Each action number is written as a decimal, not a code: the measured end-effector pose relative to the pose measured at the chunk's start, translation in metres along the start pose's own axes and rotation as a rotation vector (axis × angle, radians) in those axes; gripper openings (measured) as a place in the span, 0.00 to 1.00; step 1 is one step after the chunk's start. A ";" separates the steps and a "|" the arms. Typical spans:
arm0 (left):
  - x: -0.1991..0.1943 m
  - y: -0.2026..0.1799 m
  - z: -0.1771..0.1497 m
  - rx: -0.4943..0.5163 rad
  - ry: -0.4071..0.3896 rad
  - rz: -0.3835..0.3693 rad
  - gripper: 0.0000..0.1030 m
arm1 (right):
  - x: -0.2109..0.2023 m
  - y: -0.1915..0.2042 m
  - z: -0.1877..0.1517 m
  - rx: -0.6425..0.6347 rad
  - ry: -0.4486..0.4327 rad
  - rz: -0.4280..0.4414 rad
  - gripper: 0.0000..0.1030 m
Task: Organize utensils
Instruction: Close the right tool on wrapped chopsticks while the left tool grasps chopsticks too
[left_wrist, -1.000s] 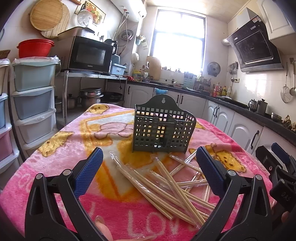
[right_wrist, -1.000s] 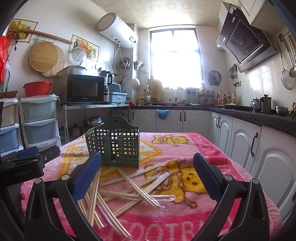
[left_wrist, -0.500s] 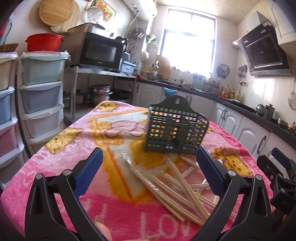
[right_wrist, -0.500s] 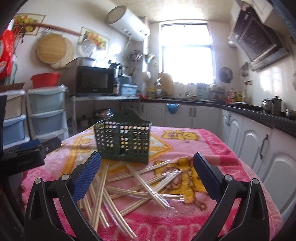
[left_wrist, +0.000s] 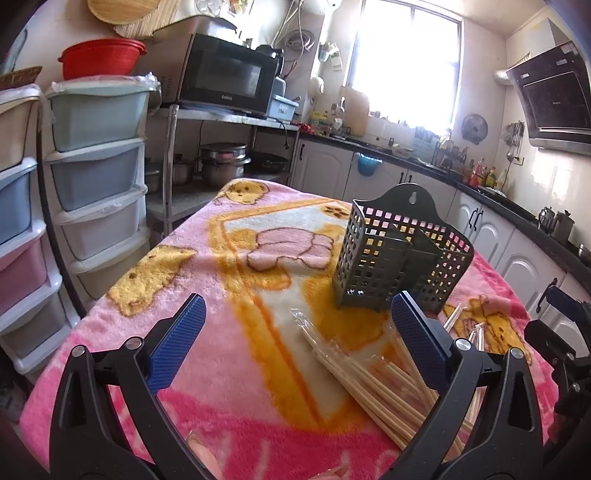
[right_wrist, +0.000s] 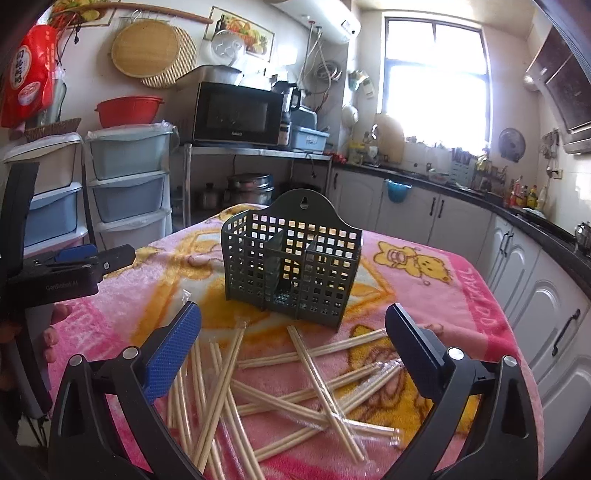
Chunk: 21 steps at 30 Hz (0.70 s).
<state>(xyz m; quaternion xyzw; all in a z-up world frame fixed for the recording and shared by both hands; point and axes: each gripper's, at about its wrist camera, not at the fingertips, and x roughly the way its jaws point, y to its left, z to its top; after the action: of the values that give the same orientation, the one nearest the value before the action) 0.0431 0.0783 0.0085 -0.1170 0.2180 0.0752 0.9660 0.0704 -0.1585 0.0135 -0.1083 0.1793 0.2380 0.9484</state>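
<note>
Hovering spread and empty, left gripper (left_wrist: 295, 321) and right gripper (right_wrist: 291, 328) risk snagging several crossed, plastic-sleeved bamboo chopsticks (right_wrist: 295, 384), toppling light green perforated holder (right_wrist: 291, 258).

Upright green mesh caddy (right_wrist: 291, 266); wrapped chopsticks (right_wrist: 280, 391) (criss-crossed) scattered just before it

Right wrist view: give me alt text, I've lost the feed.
The open right gripper hovers over wrapped wooden chopsticks scattered on a pink cartoon blanket. A dark green perforated utensil caddy stands upright and empty just beyond them; the left gripper shows at left.
</note>
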 end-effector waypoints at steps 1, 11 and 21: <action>0.003 0.001 0.001 -0.002 0.012 -0.003 0.90 | 0.004 -0.001 0.002 -0.010 0.008 0.002 0.94; 0.044 0.009 0.016 -0.034 0.123 -0.028 0.90 | 0.045 -0.010 0.011 -0.058 0.113 0.032 0.82; 0.098 0.026 0.019 -0.113 0.286 -0.085 0.86 | 0.100 -0.010 0.005 -0.121 0.303 0.064 0.58</action>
<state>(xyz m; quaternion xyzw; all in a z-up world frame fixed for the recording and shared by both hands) 0.1334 0.1176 -0.0225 -0.1897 0.3434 0.0287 0.9194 0.1588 -0.1241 -0.0199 -0.1943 0.3088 0.2593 0.8942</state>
